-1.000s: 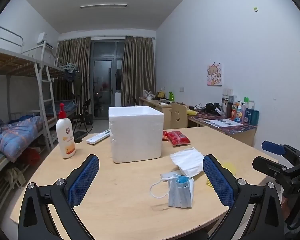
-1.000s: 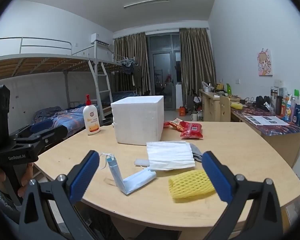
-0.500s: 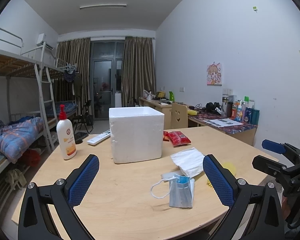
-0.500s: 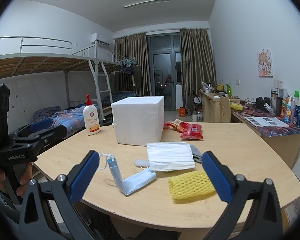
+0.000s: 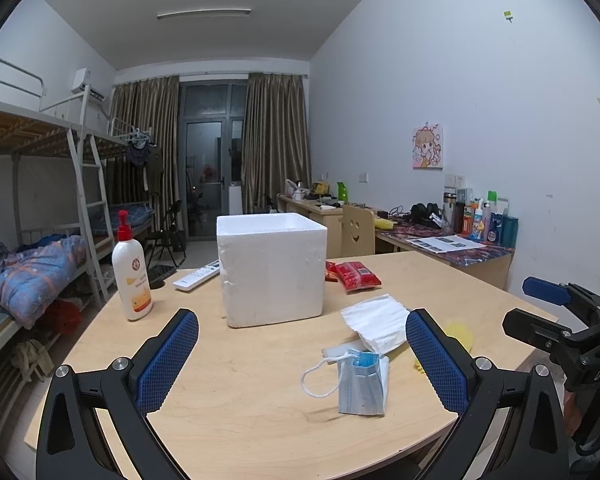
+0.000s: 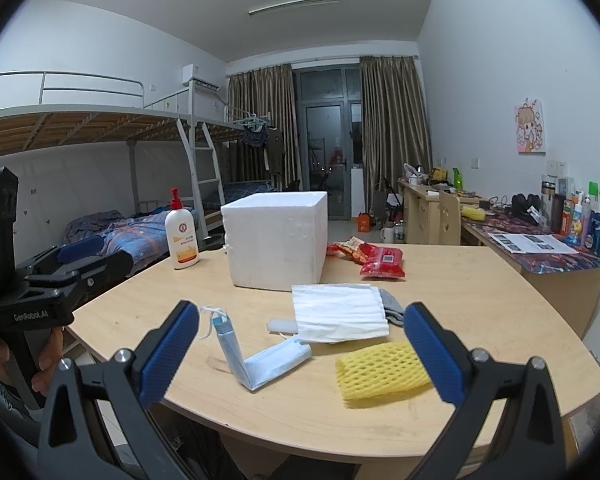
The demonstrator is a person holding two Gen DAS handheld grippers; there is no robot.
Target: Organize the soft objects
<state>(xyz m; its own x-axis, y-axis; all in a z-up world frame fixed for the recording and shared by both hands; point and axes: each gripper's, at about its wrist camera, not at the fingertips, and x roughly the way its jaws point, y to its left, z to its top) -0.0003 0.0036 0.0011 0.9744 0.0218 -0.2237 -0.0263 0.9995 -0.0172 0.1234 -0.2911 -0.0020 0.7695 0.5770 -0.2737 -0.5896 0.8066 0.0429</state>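
Note:
A white foam box (image 5: 272,268) (image 6: 276,240) stands mid-table. In front of it lie a folded blue face mask (image 5: 362,384) (image 6: 260,356), a white pleated mask (image 5: 376,320) (image 6: 338,312), a yellow foam net sleeve (image 6: 382,370) (image 5: 460,336) and a grey cloth (image 6: 392,306) partly under the white mask. My left gripper (image 5: 302,360) is open, empty, above the near table edge, left of the blue mask. My right gripper (image 6: 300,354) is open and empty, hovering near the masks and net sleeve.
A lotion pump bottle (image 5: 132,276) (image 6: 182,236) and a white remote (image 5: 198,276) sit left of the box. Red snack packs (image 5: 356,274) (image 6: 380,258) lie behind on the right. The round wooden table (image 5: 240,400) curves off close to me. Bunk bed left, cluttered desk right.

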